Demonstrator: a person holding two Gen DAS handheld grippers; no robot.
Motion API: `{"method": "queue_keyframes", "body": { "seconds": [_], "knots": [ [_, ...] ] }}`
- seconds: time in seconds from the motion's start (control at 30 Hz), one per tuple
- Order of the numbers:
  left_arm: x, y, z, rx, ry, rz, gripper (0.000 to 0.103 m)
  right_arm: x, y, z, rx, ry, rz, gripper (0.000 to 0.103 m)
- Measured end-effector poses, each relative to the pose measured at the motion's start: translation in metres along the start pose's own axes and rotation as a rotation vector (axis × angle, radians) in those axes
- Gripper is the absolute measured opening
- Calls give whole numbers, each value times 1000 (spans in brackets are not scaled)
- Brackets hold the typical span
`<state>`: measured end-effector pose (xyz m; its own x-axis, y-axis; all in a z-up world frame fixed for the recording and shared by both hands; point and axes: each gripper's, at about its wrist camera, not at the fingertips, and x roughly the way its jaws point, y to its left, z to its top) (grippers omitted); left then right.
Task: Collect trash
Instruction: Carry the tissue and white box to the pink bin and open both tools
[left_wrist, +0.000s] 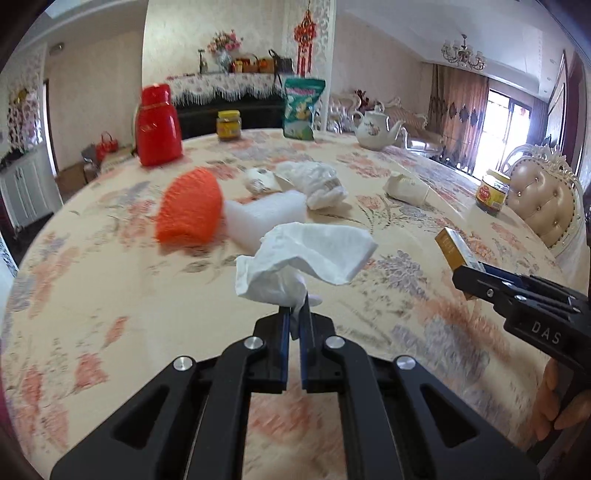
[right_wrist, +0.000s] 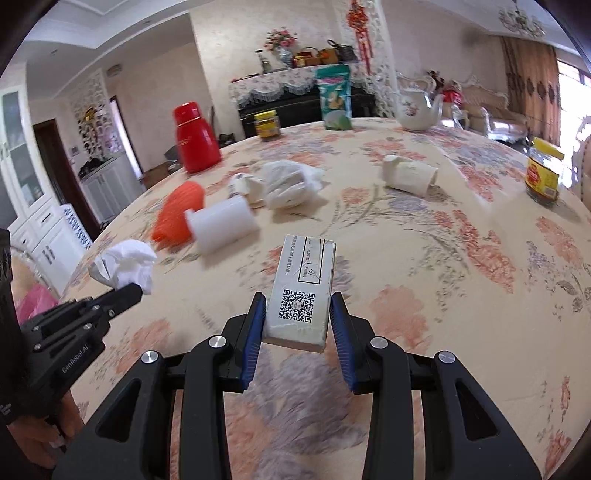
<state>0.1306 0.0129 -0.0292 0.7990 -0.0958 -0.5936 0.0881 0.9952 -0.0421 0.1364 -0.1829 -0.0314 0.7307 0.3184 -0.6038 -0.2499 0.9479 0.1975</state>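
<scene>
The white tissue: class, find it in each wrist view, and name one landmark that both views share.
Left wrist: white tissue at centre, pinched in the left gripper.
Right wrist: tissue at far left, at that gripper's tip.
Shared landmark: red flask, left of centre on the table's far side.

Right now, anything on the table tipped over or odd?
Yes. A white paper cup lies on its side on the floral tablecloth, crushed at one end. An orange foam net, a white foam block and a crumpled plastic bag lie loose mid-table. Jars and teapot stand upright.
</scene>
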Motion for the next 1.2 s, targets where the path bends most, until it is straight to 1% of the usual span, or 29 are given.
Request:
{"method": "queue_keyframes", "body": {
  "seconds": [0.13, 0.3, 0.37, 0.47, 0.6, 0.77, 0.97, 1.1, 1.2],
  "knots": [
    [-21, 15, -10, -4, -32, 20, 5, -7, 20, -7, -38, -4, 37, 36],
    [-43, 37, -24, -8, -67, 64, 5, -14, 50, -15, -105, -21, 72, 36],
    [-50, 47, -30, -26, -73, 70, 5, -16, 65, -17, -141, -33, 84, 36],
    [-61, 64, -37, -61, -81, 57, 5, -20, 87, -21, -204, -63, 105, 36],
    [-79, 76, -45, -63, -118, 81, 5, -20, 113, -21, -256, -82, 145, 36],
    [-101, 102, -59, -67, -151, 137, 5, -16, 153, -23, -320, -92, 209, 36],
    [-122, 148, -72, -121, -162, 209, 5, -10, 203, -23, -390, -92, 287, 36],
    [-143, 179, -80, -150, -176, 249, 5, -3, 246, -24, -458, -83, 347, 36],
    [-161, 200, -86, -174, -187, 281, 5, 3, 282, -25, -500, -71, 414, 36]
  ]
}}
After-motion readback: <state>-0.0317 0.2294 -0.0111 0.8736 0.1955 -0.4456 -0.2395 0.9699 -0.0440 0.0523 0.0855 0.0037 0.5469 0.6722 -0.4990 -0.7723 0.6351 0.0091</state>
